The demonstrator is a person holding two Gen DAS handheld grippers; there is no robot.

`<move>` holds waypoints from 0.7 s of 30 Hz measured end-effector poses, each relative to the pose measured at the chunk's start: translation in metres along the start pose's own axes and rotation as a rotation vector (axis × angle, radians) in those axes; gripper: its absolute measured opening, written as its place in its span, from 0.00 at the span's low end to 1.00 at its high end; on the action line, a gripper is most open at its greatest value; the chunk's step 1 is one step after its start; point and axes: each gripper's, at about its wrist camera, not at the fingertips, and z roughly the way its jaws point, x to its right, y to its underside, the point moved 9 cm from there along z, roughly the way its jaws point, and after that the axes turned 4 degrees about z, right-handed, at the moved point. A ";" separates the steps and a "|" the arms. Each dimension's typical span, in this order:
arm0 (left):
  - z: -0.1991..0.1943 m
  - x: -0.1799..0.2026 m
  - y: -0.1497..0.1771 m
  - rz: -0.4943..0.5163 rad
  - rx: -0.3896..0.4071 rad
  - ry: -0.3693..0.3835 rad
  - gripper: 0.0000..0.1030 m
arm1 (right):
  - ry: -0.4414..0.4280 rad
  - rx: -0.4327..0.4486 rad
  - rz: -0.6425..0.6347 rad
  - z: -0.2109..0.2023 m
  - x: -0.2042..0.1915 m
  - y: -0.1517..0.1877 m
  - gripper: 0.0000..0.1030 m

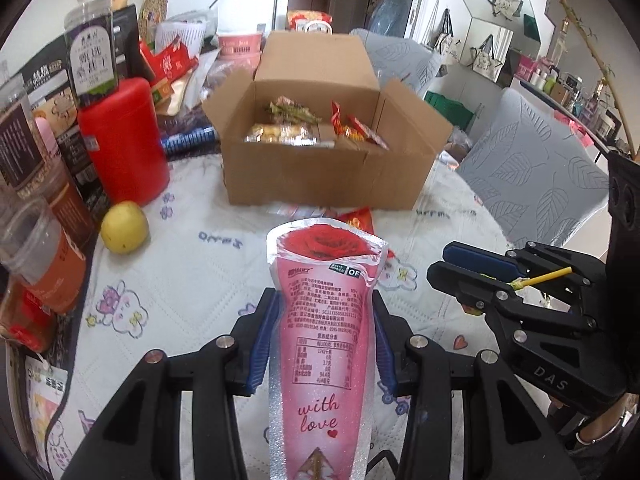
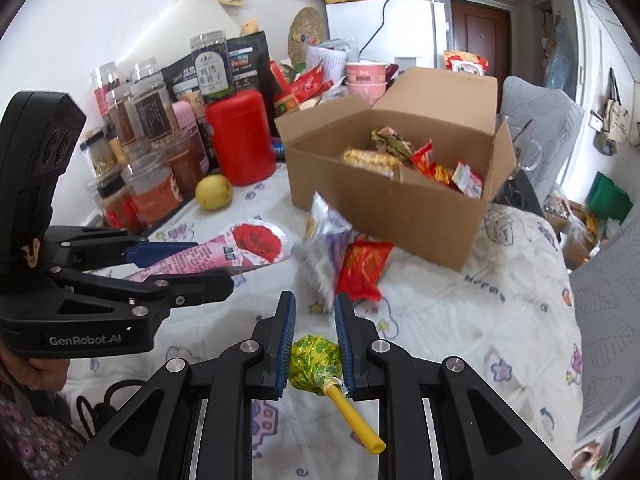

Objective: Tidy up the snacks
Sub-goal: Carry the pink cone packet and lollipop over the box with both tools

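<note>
On the cloth-covered table (image 1: 208, 280), at the twelve o'clock position ahead of both grippers, an open cardboard box (image 1: 320, 176) is set with its flaps raised. The left gripper (image 1: 324, 344) is clamped on a pink rose-printed cone packet (image 1: 324, 320), which is held clear of the cloth and pointed toward the box. The right gripper (image 2: 314, 344) is clenched on a lollipop (image 2: 316, 364) in green-and-yellow wrap, its yellow stick trailing toward five o'clock in the right wrist view. The step in hand is judged to be the carry of two picked snacks to the box; next, each is to be brought over the open top and released inside, one at a time so the grippers are kept apart. Inside the box, several wrapped snacks are already seen: a clear pack of yellowish pieces at nine o'clock, a green-and-pink wrapper behind it, and red sachets toward three o'clock. A red packet (image 2: 362, 268) is left on the cloth just before the box.
</note>
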 end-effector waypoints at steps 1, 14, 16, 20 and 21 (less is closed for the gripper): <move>-0.004 -0.001 -0.005 0.001 0.016 -0.002 0.42 | -0.003 0.008 0.002 -0.002 0.000 -0.005 0.20; -0.012 -0.006 -0.078 0.049 0.145 -0.011 0.42 | 0.015 0.107 -0.048 -0.013 0.008 -0.076 0.20; -0.010 -0.007 -0.091 0.052 0.160 -0.008 0.42 | 0.022 0.122 -0.058 -0.013 0.011 -0.088 0.20; -0.003 -0.011 -0.116 0.056 0.185 -0.008 0.42 | 0.036 0.138 -0.059 -0.008 0.021 -0.111 0.20; -0.001 -0.011 -0.121 0.059 0.190 -0.009 0.42 | 0.040 0.141 -0.058 -0.006 0.023 -0.116 0.20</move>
